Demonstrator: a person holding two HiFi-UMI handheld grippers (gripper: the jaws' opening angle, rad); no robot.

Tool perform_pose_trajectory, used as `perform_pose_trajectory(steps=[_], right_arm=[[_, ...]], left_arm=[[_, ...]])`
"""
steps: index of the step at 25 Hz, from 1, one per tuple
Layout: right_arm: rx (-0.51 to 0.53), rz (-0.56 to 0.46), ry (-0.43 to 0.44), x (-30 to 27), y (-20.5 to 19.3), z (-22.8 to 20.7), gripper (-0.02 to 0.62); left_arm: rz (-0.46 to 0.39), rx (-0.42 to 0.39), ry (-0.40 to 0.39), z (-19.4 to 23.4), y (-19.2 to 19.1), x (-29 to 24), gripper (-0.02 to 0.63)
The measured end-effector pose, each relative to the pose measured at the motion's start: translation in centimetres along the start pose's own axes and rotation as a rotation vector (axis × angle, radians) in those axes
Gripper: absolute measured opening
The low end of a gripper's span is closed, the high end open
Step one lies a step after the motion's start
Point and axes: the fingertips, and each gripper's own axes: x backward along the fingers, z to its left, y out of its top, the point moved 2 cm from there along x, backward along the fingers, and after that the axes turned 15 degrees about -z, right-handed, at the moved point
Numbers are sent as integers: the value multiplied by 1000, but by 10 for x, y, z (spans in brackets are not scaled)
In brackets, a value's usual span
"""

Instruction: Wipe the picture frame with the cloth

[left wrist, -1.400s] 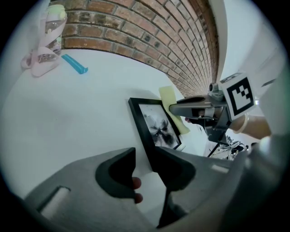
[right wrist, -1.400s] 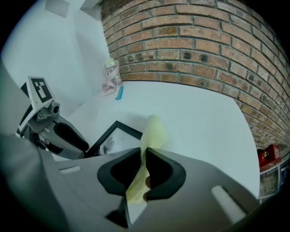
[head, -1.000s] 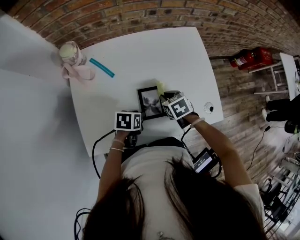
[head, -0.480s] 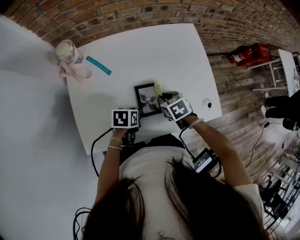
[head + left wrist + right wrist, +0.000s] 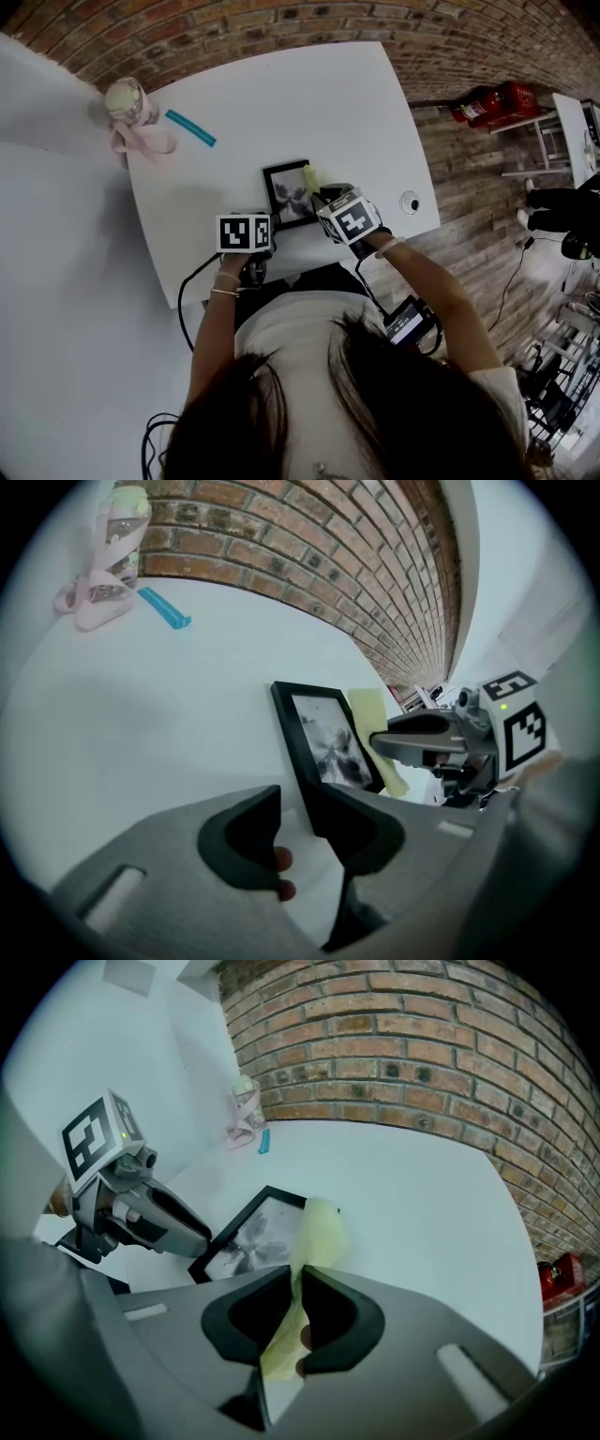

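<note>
A black picture frame [image 5: 287, 193] with a grey photo lies flat on the white table [image 5: 309, 103]. My left gripper [image 5: 295, 803] is at the frame's [image 5: 323, 738] near corner. Its jaws are almost together, with that corner between the tips. My right gripper [image 5: 295, 1283] is shut on a pale yellow cloth [image 5: 317, 1232], which hangs out past the jaws. The cloth's free end lies over the far right edge of the frame [image 5: 248, 1241]. In the head view the cloth [image 5: 311, 176] shows at the frame's right side, just ahead of the right gripper [image 5: 328, 199].
At the table's far left corner stand a bottle [image 5: 127, 101] and a pink object [image 5: 142, 141], with a teal stick [image 5: 190, 128] beside them. A small round white item [image 5: 410, 202] sits near the right edge. A brick wall runs behind the table and red extinguishers [image 5: 492, 101] lie on the floor.
The head view has drifted, so the whole scene sits a little higher and further left. Both grippers keep their places at the frame, and the cloth stays on its right edge.
</note>
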Motion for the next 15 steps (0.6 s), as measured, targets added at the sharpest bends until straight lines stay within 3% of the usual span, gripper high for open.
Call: perform_pose_trajectory(steps=[15], right_arm=[[2,10,18,9,-14,11,44]], left_arm=[[13,6,-1,2,0,-2,129]])
